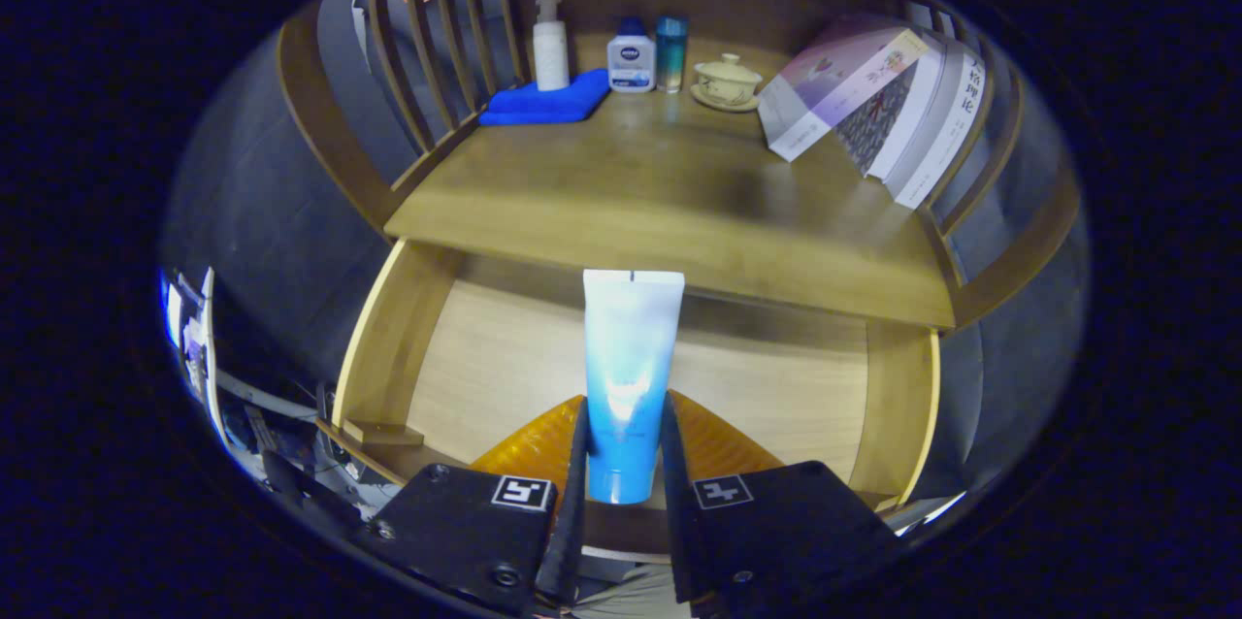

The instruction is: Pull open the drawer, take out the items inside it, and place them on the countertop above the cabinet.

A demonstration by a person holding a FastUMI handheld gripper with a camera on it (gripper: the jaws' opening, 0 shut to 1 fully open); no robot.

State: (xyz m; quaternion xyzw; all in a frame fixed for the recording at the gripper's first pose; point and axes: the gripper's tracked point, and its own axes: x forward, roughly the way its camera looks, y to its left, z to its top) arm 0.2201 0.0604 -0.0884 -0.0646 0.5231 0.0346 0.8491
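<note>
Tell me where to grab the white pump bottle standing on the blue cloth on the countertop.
Grip the white pump bottle across its straight round body, below the pump head, coming from the front. Slats crowd its left, a white jar its right. The fingers first have to set down the blue-and-white tube they clamp.

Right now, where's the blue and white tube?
In the gripper view the tube stands upright, clamped between the two fingers of the gripper, above the open drawer and below the countertop's front edge.

Home: wooden cabinet (pixel 670 202), toiletries (pixel 631 61), books (pixel 893 105)
</note>
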